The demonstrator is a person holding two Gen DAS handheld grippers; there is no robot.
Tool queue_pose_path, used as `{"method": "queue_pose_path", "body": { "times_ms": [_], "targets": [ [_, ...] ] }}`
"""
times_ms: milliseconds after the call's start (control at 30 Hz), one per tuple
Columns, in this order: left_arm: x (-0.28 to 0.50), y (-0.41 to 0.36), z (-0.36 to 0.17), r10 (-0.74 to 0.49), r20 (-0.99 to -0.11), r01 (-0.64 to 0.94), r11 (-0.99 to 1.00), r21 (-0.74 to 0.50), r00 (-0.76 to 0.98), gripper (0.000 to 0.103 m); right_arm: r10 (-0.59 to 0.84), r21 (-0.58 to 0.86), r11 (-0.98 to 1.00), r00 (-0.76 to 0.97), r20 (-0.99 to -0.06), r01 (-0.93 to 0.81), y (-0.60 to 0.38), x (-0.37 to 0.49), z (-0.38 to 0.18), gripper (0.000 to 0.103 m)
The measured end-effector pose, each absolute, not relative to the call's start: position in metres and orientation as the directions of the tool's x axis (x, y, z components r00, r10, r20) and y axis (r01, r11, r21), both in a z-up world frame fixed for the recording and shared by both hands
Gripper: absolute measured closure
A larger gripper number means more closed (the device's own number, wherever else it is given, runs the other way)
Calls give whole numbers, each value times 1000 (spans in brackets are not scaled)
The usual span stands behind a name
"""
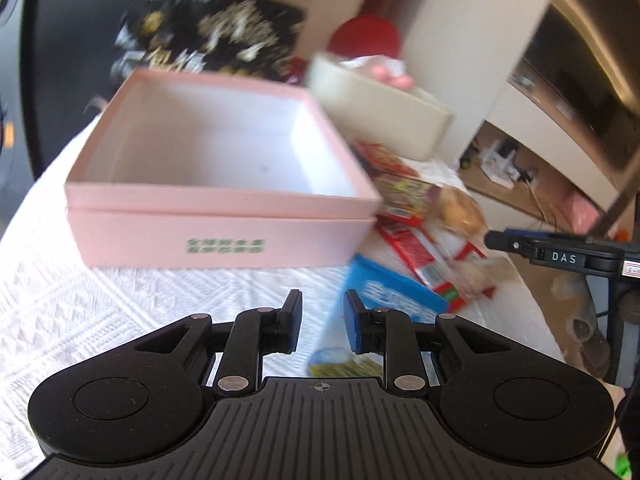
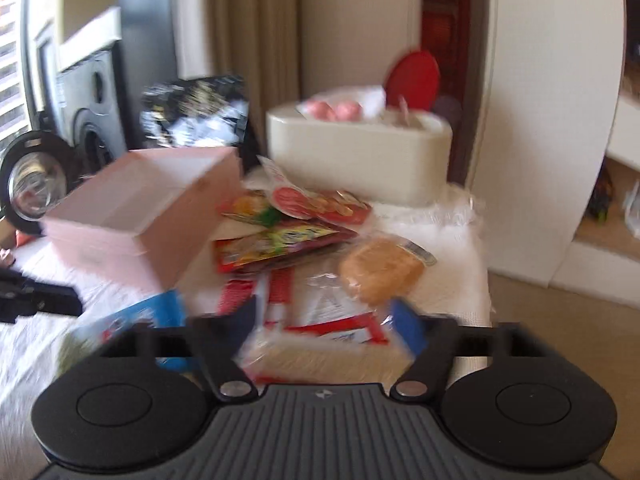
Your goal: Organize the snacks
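An empty pink box (image 1: 216,168) stands open on the white tablecloth; it also shows in the right wrist view (image 2: 140,216). To its right lies a pile of snacks: red packets (image 1: 416,248), a wrapped bun (image 1: 460,208) (image 2: 380,272), colourful packets (image 2: 280,240) and a blue packet (image 1: 384,300) (image 2: 156,312). My left gripper (image 1: 322,326) is open and empty, in front of the box, beside the blue packet. My right gripper (image 2: 328,324) is open wide over a red-and-white wrapped snack (image 2: 328,344) at the pile's near edge. The right gripper also shows at the left wrist view's right edge (image 1: 560,256).
A cream bin (image 2: 360,160) (image 1: 380,112) with pink items stands behind the snacks. A black-and-gold bag (image 1: 208,36) (image 2: 196,112) stands behind the box. A speaker (image 2: 92,112) and a round mirror (image 2: 36,184) are at the left. The table edge (image 2: 484,280) drops off at the right.
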State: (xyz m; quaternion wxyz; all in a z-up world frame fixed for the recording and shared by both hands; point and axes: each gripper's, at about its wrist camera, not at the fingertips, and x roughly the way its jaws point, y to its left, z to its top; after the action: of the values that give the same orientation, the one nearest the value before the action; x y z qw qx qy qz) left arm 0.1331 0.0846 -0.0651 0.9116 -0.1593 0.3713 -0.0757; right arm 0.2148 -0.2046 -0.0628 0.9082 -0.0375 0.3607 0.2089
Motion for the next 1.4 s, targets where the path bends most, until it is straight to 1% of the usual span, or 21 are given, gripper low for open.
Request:
{"method": "queue_pose_path", "body": {
  "times_ms": [133,200,267,433,467,500,533,567,633,767,800,867,933,967,1000,1067,1133,1200,1267,1367,1400],
  "targets": [
    [136,88,-76,-294,-673,36,929,-369,679,77,322,134,932,599,-733,-336,-226,232,-83,59],
    [132,88,-80,-329,-674,53,917,-396,661,77,359,206,924,552,-752,-321,-236,220,-89,59],
    [129,85,-82,-354,-671,71,909,-411,651,76,423,280,899,506,-752,-336,-242,198,-93,59],
    [121,71,-78,-383,-675,123,908,-400,631,76,545,385,831,449,-708,-401,-241,148,-84,58],
    [118,67,-76,-376,-676,134,914,-383,634,76,560,382,819,448,-697,-428,-238,141,-81,55],
    [115,64,-73,-361,-675,142,923,-358,643,76,563,355,811,455,-690,-465,-234,133,-78,49],
    [112,61,-70,-343,-675,146,932,-332,654,76,559,312,805,470,-683,-505,-230,126,-76,46],
    [109,60,-66,-328,-673,148,939,-312,663,76,553,267,797,478,-683,-541,-225,121,-74,39],
    [102,60,-60,-305,-668,149,948,-282,679,76,542,208,782,475,-693,-588,-219,112,-74,37],
    [94,58,-49,-285,-663,171,957,-233,692,76,598,218,723,436,-673,-655,-227,94,-68,35],
    [94,55,-48,-289,-664,184,957,-225,689,76,609,211,703,423,-671,-679,-228,90,-68,33],
    [94,48,-49,-298,-670,214,955,-207,680,76,612,179,674,407,-678,-716,-224,79,-70,33],
    [95,39,-50,-302,-675,237,953,-189,673,76,602,159,657,386,-699,-737,-218,71,-76,33],
    [96,35,-50,-303,-677,248,952,-180,671,76,584,148,663,382,-716,-734,-214,70,-80,36],
    [96,31,-50,-303,-677,260,951,-168,671,76,561,135,675,385,-733,-726,-211,69,-84,41],
    [94,25,-48,-301,-672,279,949,-143,677,76,555,127,683,399,-730,-719,-211,69,-86,43],
    [92,20,-45,-297,-667,291,949,-125,683,76,562,153,701,407,-720,-697,-217,74,-84,49],
    [92,13,-44,-299,-668,300,947,-119,681,76,544,157,745,455,-705,-648,-222,83,-81,60],
    [94,0,-46,-298,-676,323,942,-93,674,76,526,191,800,512,-679,-568,-230,100,-79,60],
    [92,-25,-53,-266,-696,379,925,9,666,76,480,227,859,569,-667,-458,-236,119,-82,60],
    [90,-32,-56,-250,-706,394,918,44,663,75,473,232,866,576,-666,-443,-237,123,-85,58]
  ]
}}
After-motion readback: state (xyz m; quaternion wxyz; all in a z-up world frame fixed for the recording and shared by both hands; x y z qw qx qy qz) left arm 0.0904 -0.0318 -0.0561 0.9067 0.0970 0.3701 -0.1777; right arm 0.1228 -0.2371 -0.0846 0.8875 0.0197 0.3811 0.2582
